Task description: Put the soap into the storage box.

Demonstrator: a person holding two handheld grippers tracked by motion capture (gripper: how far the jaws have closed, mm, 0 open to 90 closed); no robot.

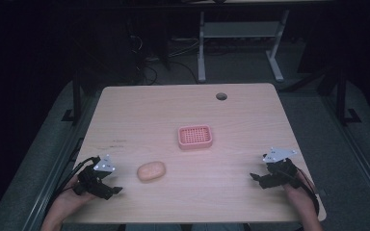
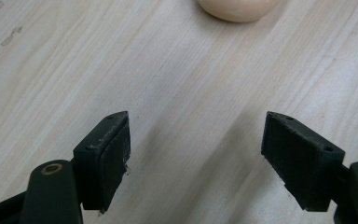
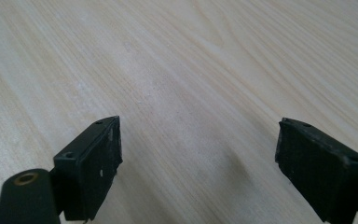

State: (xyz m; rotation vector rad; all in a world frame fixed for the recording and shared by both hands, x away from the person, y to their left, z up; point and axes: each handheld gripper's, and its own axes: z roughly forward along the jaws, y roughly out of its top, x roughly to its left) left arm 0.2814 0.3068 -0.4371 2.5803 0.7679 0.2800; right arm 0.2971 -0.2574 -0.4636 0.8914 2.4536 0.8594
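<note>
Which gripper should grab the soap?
Probably the left gripper: it sits open right beside the peach soap, which shows just ahead of its jaws. The right gripper, also open, is far across the table.

Two handheld grippers, each black and blocky. The left gripper carries a grey three-cornered plate on top, dotted with small pale spots; dark cables trail from it past the person's left hand. The right gripper bears a like plate, and its cable runs back over the right hand. In the gripper views, each jaw is a thick matte-black wedge with small round screw holes along its top edge — the pad faces scuffed with pale flecks. A brass-coloured ring marks the lower arm of each left-side jaw.
</note>
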